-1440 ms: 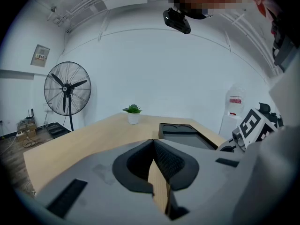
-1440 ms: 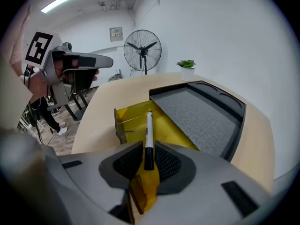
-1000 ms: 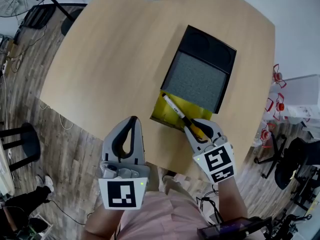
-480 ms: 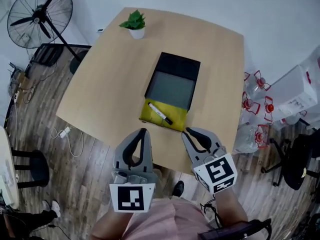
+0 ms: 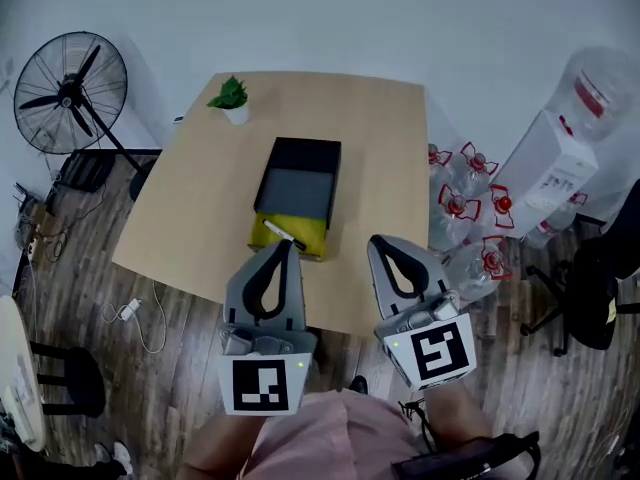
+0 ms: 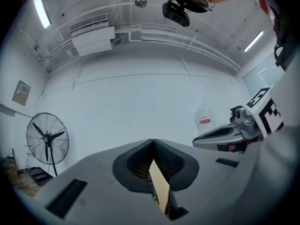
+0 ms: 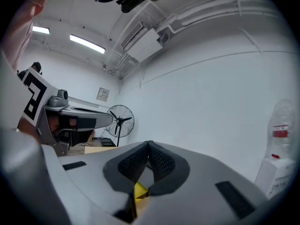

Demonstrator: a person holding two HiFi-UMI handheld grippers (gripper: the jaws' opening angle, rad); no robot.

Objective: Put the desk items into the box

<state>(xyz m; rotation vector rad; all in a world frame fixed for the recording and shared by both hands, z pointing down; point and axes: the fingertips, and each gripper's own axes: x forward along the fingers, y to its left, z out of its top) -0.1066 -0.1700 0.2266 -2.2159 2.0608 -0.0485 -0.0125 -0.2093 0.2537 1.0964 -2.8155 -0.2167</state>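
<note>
Fingers (image 6: 84, 177) pressed together, empty, on left gripper (image 5: 287, 245) and right gripper (image 5: 379, 240); white black-capped marker (image 5: 284, 235) lies on flat yellow pad (image 5: 306, 239) against black rectangular box (image 5: 297, 180).

Place: an office-like workroom is showing.
Signs: a fan (image 5: 68, 93) is standing past the desk's (image 5: 200, 203) left edge, and water bottles (image 5: 462, 206) are crowding its right edge.

Wood table (image 5: 200, 218): potted plant (image 5: 232, 98) far corner, black box (image 5: 300, 178) ctr, yellow pad (image 5: 312, 233) at box's near edge.
</note>
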